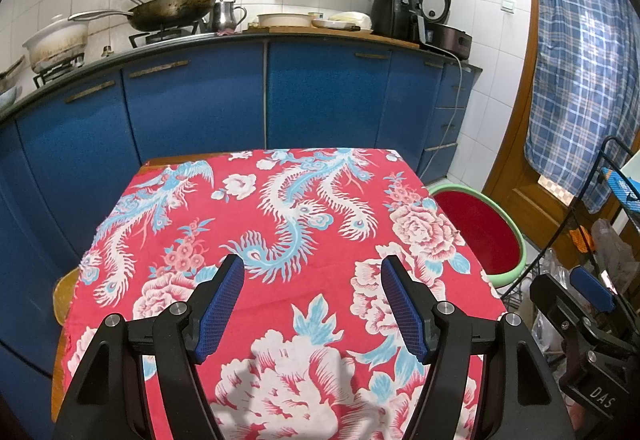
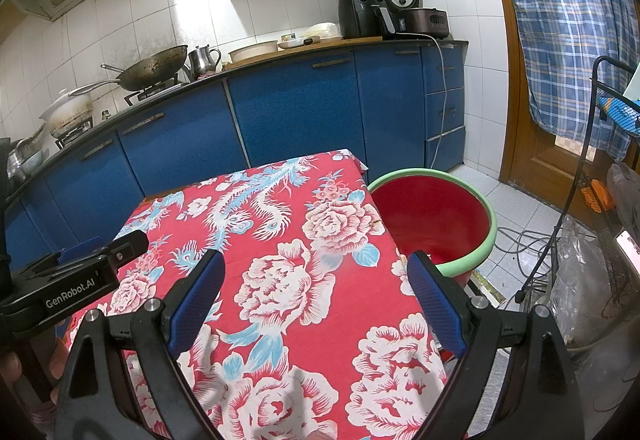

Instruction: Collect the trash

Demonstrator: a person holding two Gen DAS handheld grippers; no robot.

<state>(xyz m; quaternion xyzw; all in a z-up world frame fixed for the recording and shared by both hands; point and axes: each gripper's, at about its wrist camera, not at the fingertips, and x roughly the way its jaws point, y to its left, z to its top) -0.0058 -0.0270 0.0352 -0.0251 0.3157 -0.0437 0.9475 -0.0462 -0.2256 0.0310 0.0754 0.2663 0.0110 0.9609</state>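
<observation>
A red bucket with a green rim point(image 2: 436, 215) stands on the floor at the table's right side; it also shows in the left wrist view point(image 1: 480, 228). No loose trash shows on the red floral tablecloth point(image 1: 280, 224). My left gripper point(image 1: 312, 300) is open and empty above the near middle of the table. My right gripper point(image 2: 316, 304) is open and empty over the table's near right edge, just short of the bucket. Each gripper shows at the edge of the other's view: the right one point(image 1: 588, 320), the left one point(image 2: 80, 272).
Blue kitchen cabinets point(image 1: 192, 107) run behind the table, with a wok point(image 1: 172, 9), kettle and appliances on the counter. A black wire rack with plastic bags point(image 2: 580, 272) and loose cables stand right of the bucket. A plaid curtain covers a wooden door point(image 2: 560, 39).
</observation>
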